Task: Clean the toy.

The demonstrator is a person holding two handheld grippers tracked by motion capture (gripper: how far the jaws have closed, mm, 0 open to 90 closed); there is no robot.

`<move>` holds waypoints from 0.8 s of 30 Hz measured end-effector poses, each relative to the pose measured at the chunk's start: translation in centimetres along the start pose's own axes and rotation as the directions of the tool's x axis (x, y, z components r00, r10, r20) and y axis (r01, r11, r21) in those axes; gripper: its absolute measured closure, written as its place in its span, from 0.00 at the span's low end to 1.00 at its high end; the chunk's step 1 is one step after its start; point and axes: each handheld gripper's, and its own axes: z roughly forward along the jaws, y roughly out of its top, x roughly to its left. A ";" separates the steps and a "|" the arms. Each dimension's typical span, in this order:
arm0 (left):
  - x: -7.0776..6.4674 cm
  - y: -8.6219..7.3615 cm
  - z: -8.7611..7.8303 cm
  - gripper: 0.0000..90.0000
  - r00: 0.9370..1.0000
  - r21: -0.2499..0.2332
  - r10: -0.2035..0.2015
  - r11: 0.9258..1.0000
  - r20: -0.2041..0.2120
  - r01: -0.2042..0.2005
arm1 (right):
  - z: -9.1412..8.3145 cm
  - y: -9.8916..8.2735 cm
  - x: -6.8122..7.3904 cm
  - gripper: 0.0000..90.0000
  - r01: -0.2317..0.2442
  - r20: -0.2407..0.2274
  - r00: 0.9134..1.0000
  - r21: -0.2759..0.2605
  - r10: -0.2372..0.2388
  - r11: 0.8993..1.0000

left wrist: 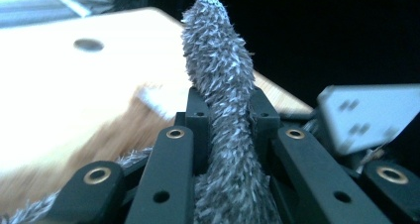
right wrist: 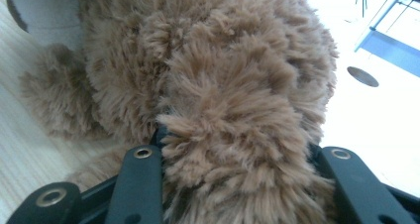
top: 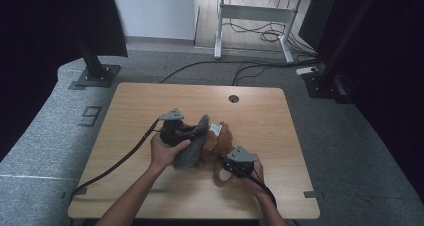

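A brown plush toy (top: 216, 142) lies at the middle of the wooden table (top: 150, 98), a white label (top: 216, 128) at its far side. A grey fuzzy cloth piece (top: 191, 148) leans against the toy's left side. My left gripper (top: 191, 132) is shut on this grey piece (left wrist: 215, 60), which sticks up between the jaws of the left gripper (left wrist: 228, 107). My right gripper (top: 226, 162) is at the toy's near right side. In the right gripper view the brown fur (right wrist: 233, 75) bulges between the jaws of the right gripper (right wrist: 237, 152), which clamp a thick part of it.
A round cable hole (top: 233, 98) sits near the table's far edge. Grey carpet surrounds the table, with black stand bases (top: 95, 76) at the far left and far right. A white desk frame (top: 252, 16) and floor cables lie beyond.
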 end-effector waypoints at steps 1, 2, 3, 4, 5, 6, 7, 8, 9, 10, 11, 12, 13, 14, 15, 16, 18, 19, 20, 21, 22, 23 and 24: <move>-0.4 0.5 0.5 0.85 1.000 0.004 0.010 1.000 0.006 -0.010 | 0.0 0.0 0.0 0.61 0.001 -0.003 1.000 0.000 -0.001 1.000; -0.8 0.9 1.2 0.85 1.000 0.014 0.012 1.000 0.013 -0.012 | 0.0 0.0 0.0 0.61 0.000 -0.004 1.000 0.000 0.000 1.000; -1.3 1.1 2.5 0.85 1.000 0.035 0.014 0.999 0.028 -0.015 | 0.0 0.0 0.0 0.61 -0.001 -0.007 1.000 -0.003 0.001 1.000; -1.6 1.2 3.3 0.85 0.999 0.056 0.020 0.998 0.034 -0.022 | 0.0 0.0 0.0 0.61 -0.005 -0.013 1.000 -0.004 0.004 1.000; -2.0 1.1 4.2 0.84 0.999 0.077 0.022 0.997 0.041 -0.025 | 0.0 0.0 0.1 0.61 -0.004 -0.015 1.000 -0.003 0.004 1.000; -2.5 0.9 5.7 0.84 0.998 0.108 0.025 0.994 0.057 -0.031 | 0.1 0.0 0.1 0.61 -0.005 -0.016 1.000 -0.004 0.005 1.000; -2.8 0.6 6.5 0.84 0.998 0.131 0.027 0.991 0.060 -0.035 | 0.1 0.1 0.1 0.61 -0.004 -0.017 1.000 -0.003 0.004 1.000; -3.2 0.1 7.7 0.84 0.998 0.170 0.039 0.984 0.048 -0.047 | 0.0 0.1 0.1 0.61 -0.001 -0.017 1.000 -0.002 0.001 1.000; -3.4 -0.6 8.9 0.84 0.998 0.224 0.066 0.972 0.006 -0.065 | 0.0 0.1 0.2 0.61 -0.001 -0.016 1.000 -0.002 0.001 1.000; -3.3 -1.0 9.4 0.84 0.997 0.244 0.077 0.967 -0.015 -0.071 | -0.1 0.0 0.2 0.61 0.003 -0.015 1.000 -0.002 -0.003 1.000; -3.1 -1.5 9.8 0.84 0.996 0.257 0.081 0.964 -0.028 -0.071 | -0.1 0.0 0.2 0.61 0.003 -0.014 1.000 -0.003 -0.003 1.000; -3.0 -1.7 9.7 0.85 0.996 0.248 0.078 0.966 -0.034 -0.067 | -0.1 -0.1 0.1 0.62 0.008 -0.012 1.000 0.001 -0.008 1.000; -2.9 -1.8 9.3 0.85 0.996 0.238 0.076 0.969 -0.040 -0.064 | -0.1 -0.3 0.1 0.62 0.007 -0.012 1.000 -0.001 -0.007 1.000; -2.9 -1.7 8.8 0.85 0.994 0.228 0.087 0.971 -0.063 -0.071 | -0.2 -0.4 0.0 0.62 0.002 -0.017 1.000 -0.008 -0.002 1.000; -2.7 -1.5 8.2 0.85 0.990 0.225 0.110 0.971 -0.092 -0.087 | -0.2 -0.5 -0.1 0.62 0.001 -0.017 1.000 -0.011 -0.001 1.000; -2.3 -1.3 7.5 0.85 0.986 0.217 0.115 0.972 -0.117 -0.088 | -0.3 -0.5 0.0 0.62 0.006 -0.016 1.000 -0.014 -0.006 1.000; -0.8 -1.1 5.9 0.85 0.986 0.199 0.083 0.979 -0.141 -0.054 | -0.4 -0.7 0.0 0.63 0.012 -0.016 1.000 -0.021 -0.012 1.000; 0.3 -1.1 4.9 0.85 0.985 0.187 0.057 0.982 -0.164 -0.025 | -0.4 -0.7 0.0 0.63 0.014 -0.019 1.000 -0.023 -0.014 1.000; 0.9 -1.2 4.4 0.85 0.983 0.183 0.044 0.983 -0.178 -0.011 | -0.4 -0.7 0.0 0.63 0.014 -0.020 1.000 -0.021 -0.015 1.000; 1.7 -1.3 3.6 0.85 0.978 0.178 0.037 0.984 -0.203 -0.001 | -0.4 -0.7 -0.1 0.63 0.012 -0.022 1.000 -0.021 -0.012 1.000; 2.7 -1.5 2.8 0.85 0.975 0.168 0.021 0.986 -0.220 0.017 | -0.4 -0.8 -0.2 0.63 0.007 -0.024 1.000 -0.021 -0.008 1.000; 4.0 -1.9 1.7 0.85 0.980 0.152 -0.030 0.987 -0.196 0.061 | -0.4 -0.8 -0.3 0.63 0.002 -0.029 1.000 -0.022 -0.003 1.000; 4.7 -2.1 1.1 0.85 0.983 0.139 -0.063 0.986 -0.175 0.088 | -0.4 -0.9 -0.3 0.63 0.005 -0.033 0.999 -0.028 -0.006 1.000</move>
